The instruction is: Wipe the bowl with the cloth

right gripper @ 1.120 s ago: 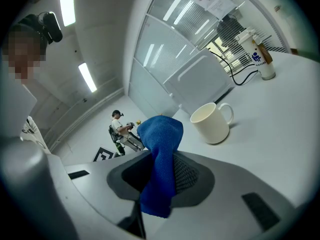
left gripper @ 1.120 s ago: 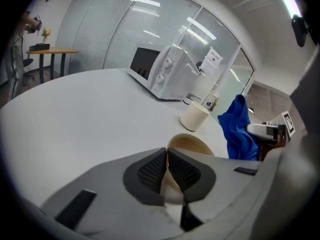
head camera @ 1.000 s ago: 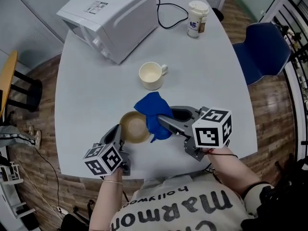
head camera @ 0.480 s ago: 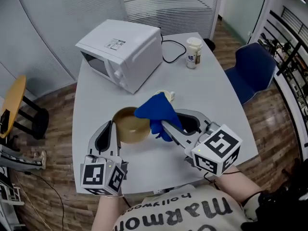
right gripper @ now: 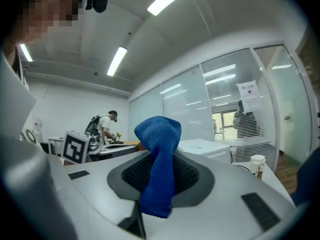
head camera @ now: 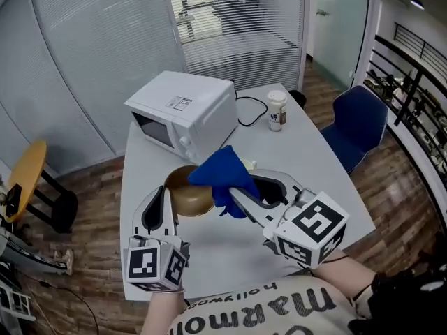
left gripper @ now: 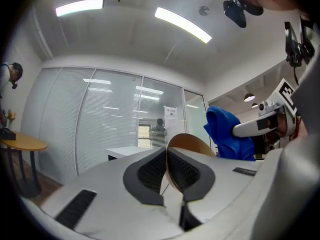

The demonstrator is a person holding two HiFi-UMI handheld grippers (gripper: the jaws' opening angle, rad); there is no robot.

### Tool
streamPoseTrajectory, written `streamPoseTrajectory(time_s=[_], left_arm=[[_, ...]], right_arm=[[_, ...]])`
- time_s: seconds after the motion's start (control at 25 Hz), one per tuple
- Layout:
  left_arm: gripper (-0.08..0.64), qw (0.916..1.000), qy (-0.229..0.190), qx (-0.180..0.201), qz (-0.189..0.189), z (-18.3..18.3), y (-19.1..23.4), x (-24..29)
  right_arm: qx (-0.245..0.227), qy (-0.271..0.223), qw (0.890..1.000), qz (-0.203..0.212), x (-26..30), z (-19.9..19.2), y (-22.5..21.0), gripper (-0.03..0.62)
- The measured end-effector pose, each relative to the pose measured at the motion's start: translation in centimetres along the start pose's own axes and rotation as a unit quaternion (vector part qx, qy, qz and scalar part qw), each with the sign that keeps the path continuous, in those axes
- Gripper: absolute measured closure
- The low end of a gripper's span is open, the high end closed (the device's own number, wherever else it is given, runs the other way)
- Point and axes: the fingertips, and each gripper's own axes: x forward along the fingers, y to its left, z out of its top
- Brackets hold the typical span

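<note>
Both loads now hang clear above the grey table [head camera: 209, 257]: left gripper [head camera: 166, 191] pinching the round brown bowl [head camera: 188, 192] by its rim, right gripper [head camera: 236, 194] clamped on the bunched blue cloth [head camera: 223, 174] just beside it, wiping seemingly imminent.

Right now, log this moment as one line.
left gripper: shut on bowl rim | right gripper: shut on blue cloth | blue cloth beside bowl, contact unclear | both held over table

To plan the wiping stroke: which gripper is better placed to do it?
Right: the right gripper pinches the blue terry cloth beside the brown round bowl; the left gripper only clamps its rim.
</note>
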Motion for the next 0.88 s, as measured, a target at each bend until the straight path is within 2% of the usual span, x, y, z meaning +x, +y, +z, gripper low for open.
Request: streamPoseTrajectory(time_s=[0.08, 0.16, 0.36, 0.44, 0.52, 0.6, 0.68, 0.88], left_arm=[[0.551, 0.9999, -0.015, 0.004, 0.006, 1.3, 0.4, -0.6], [0.551, 0.9995, -0.027, 0.015, 0.008, 2.3, 0.7, -1.0], [0.551, 0.9972, -0.044, 0.061, 0.0, 4.3, 0.0, -1.2], [0.551, 0.9957, -0.04, 0.083, -0.005, 4.8, -0.7, -1.1], [0.551, 0.993, -0.042, 0.11, -0.012, 5.3, -1.6, -1.2], [0.551, 0.9884, -0.04, 0.144, -0.024, 5.5, -2.7, -1.3], [0.551, 0.9841, -0.021, 0.173, -0.034, 5.0, -3.5, -1.5], [0.552, 0.9773, -0.007, 0.208, -0.038, 4.4, -4.9, -2.0]], right_arm=[[0.022, -0.015, 1.0, -0.014, -0.2, 0.6, -0.4, 0.491], [0.025, -0.016, 1.0, 0.01, -0.2, 1.4, 0.8, 0.491], [-0.065, 0.002, 0.994, 0.088, 1.0, 2.7, 6.5, 0.492], [-0.077, 0.024, 0.992, 0.097, 2.2, 2.0, 7.4, 0.492], [-0.082, 0.042, 0.992, 0.09, 3.0, 1.5, 7.5, 0.492], [-0.072, 0.052, 0.993, 0.083, 3.3, 1.1, 7.4, 0.492], [-0.048, 0.059, 0.994, 0.082, 3.5, 0.6, 7.1, 0.492], [-0.005, 0.058, 0.995, 0.076, 3.2, 0.5, 6.3, 0.492]])
